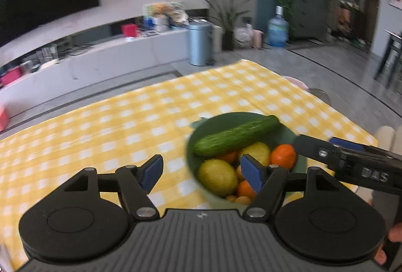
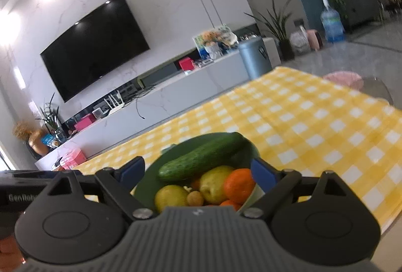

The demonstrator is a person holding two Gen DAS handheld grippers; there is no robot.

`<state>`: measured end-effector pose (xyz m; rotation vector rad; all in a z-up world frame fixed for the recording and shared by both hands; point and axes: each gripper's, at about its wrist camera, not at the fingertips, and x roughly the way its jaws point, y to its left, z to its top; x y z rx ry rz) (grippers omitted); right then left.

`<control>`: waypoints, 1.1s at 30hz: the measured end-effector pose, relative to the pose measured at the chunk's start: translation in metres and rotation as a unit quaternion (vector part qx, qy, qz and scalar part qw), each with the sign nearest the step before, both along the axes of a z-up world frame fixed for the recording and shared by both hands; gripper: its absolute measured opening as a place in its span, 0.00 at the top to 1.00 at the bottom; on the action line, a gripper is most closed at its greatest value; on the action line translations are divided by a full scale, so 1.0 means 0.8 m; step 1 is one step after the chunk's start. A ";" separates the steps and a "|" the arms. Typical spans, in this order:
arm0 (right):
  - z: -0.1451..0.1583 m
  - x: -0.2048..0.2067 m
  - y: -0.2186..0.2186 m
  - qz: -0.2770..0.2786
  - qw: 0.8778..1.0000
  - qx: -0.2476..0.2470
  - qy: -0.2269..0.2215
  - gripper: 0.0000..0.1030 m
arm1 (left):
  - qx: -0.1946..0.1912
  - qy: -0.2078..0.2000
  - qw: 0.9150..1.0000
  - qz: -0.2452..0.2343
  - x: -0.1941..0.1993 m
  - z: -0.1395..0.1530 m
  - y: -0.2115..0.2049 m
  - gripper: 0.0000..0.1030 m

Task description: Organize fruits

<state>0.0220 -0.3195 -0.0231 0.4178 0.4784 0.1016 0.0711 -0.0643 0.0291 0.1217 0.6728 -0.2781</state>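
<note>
the long dark green cucumber (image 1: pixel 235 137) is lying across lemons and oranges in the round green bowl (image 2: pixel 147 187) on the yellow checked tablecloth (image 1: pixel 100 126). the left gripper (image 1: pixel 202 170) and right gripper (image 2: pixel 198 171) are both standing apart, empty. the cucumber is looking stiff, light and a bit slippery; gripping mid-length is seeming safest.

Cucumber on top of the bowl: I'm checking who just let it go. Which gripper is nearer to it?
Right. The right gripper is open just before the cucumber, its fingers flanking the green bowl. The left gripper is open, farther back and off to the bowl's side.
</note>
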 end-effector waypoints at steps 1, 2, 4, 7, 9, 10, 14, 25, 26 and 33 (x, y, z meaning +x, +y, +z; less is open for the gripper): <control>0.002 -0.007 0.003 0.003 1.000 -0.003 -0.004 0.11 | 0.001 -0.005 1.000 0.006 -0.007 0.002 0.004 0.19; 0.006 -0.016 0.007 0.006 1.000 -0.009 -0.011 0.10 | 0.002 -0.011 1.000 0.014 -0.014 0.004 0.009 0.18; 0.013 -0.030 0.016 0.010 0.999 -0.025 -0.021 0.10 | 0.005 -0.022 0.999 0.026 -0.028 0.005 0.016 0.15; 0.024 -0.050 0.030 0.016 0.998 -0.054 -0.038 0.07 | 0.023 -0.039 0.998 0.051 -0.047 0.003 0.022 0.15; 0.029 -0.062 0.041 0.023 0.995 -0.081 -0.048 0.05 | 0.030 -0.051 0.996 0.064 -0.057 0.001 0.024 0.15; 0.031 -0.067 0.048 0.027 0.994 -0.098 -0.050 0.04 | 0.031 -0.057 0.996 0.067 -0.061 -0.001 0.025 0.15; 0.029 -0.079 0.070 0.041 0.987 -0.153 -0.040 0.04 | 0.024 -0.068 0.994 0.086 -0.072 -0.016 0.033 0.14; -0.009 -0.061 0.098 0.042 0.980 -0.191 0.036 0.04 | 0.026 0.018 0.993 0.113 -0.057 -0.077 0.053 0.14; -0.010 -0.058 0.102 0.042 0.979 -0.195 0.038 0.04 | 0.026 0.021 0.993 0.115 -0.055 -0.080 0.055 0.14; -0.023 -0.042 0.106 0.046 0.978 -0.196 0.048 0.04 | 0.020 0.042 0.992 0.118 -0.051 -0.091 0.064 0.14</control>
